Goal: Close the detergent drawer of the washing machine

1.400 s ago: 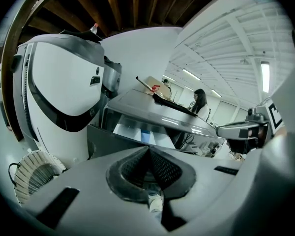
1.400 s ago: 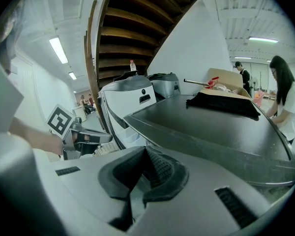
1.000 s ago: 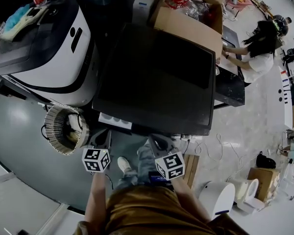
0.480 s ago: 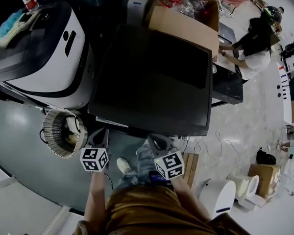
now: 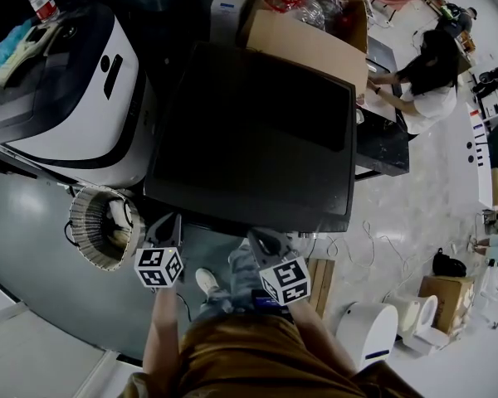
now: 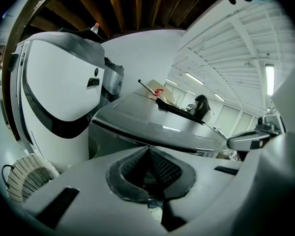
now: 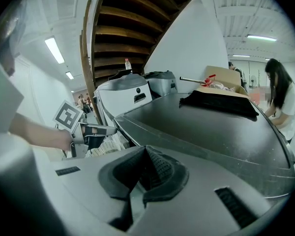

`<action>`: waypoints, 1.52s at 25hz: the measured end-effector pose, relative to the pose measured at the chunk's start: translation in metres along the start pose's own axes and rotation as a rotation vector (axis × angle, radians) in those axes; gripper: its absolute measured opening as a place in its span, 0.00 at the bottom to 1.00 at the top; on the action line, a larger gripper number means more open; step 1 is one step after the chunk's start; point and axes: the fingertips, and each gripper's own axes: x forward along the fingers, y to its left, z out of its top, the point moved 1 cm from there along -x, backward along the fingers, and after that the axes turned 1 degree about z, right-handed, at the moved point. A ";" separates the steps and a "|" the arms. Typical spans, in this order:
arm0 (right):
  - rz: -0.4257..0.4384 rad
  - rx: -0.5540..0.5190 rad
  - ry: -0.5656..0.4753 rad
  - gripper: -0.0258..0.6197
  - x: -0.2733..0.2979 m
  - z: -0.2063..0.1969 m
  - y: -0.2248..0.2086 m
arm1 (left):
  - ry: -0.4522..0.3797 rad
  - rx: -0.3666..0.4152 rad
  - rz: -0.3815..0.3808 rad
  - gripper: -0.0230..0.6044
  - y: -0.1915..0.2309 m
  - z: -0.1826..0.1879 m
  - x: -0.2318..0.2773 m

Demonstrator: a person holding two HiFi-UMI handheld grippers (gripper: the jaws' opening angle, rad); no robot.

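The detergent drawer sits at the front left corner of the washing machine. In the head view I can't see it now, because the dark lid's front edge covers that spot. A second ago a white strip of it stuck out past that edge. Half a second ago only a sliver was left, and now there is none, so I judge it is pushed home or nearly so.

I take it for a light, stiff plastic tray on short runners. It should slide with little force but may bind if shoved off-centre. There's no need to grip it. A flat push on the middle of its front face is what I'd use, and one more gentle press would show whether it is flush.

My left claw is closed on nothing, its ribbed pads meeting in a point. It hovers just in front of that front left corner, hardly moved from where it was a second ago. My right claw is likewise closed and empty, held near the middle of the machine's front edge.

Left of the machine stands a white appliance. A woven basket sits on the floor by its front corner, just beside my left claw. A cardboard box rests against the machine's back edge. Beyond the back right corner, well apart from me, a person is bent over something.
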 end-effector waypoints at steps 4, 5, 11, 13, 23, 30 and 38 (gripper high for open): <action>-0.001 -0.010 -0.002 0.06 -0.001 0.001 0.000 | -0.019 -0.018 0.007 0.08 0.001 0.000 0.001; -0.001 -0.012 0.000 0.06 -0.002 0.000 0.000 | -0.023 -0.024 0.008 0.08 0.001 0.000 0.001; -0.019 -0.023 -0.001 0.06 -0.007 0.000 0.000 | -0.018 -0.012 0.013 0.08 0.002 0.000 0.002; -0.032 -0.031 -0.004 0.06 -0.008 0.002 0.000 | -0.020 -0.001 0.031 0.08 0.002 0.001 0.000; -0.081 -0.064 -0.045 0.06 -0.022 0.012 0.005 | -0.080 0.038 0.042 0.08 -0.004 0.021 -0.029; -0.096 -0.079 -0.083 0.06 -0.032 0.019 0.019 | -0.139 0.068 0.047 0.08 -0.017 0.037 -0.054; -0.130 -0.066 -0.124 0.06 -0.050 0.024 0.029 | -0.184 0.114 -0.049 0.08 -0.044 0.056 -0.086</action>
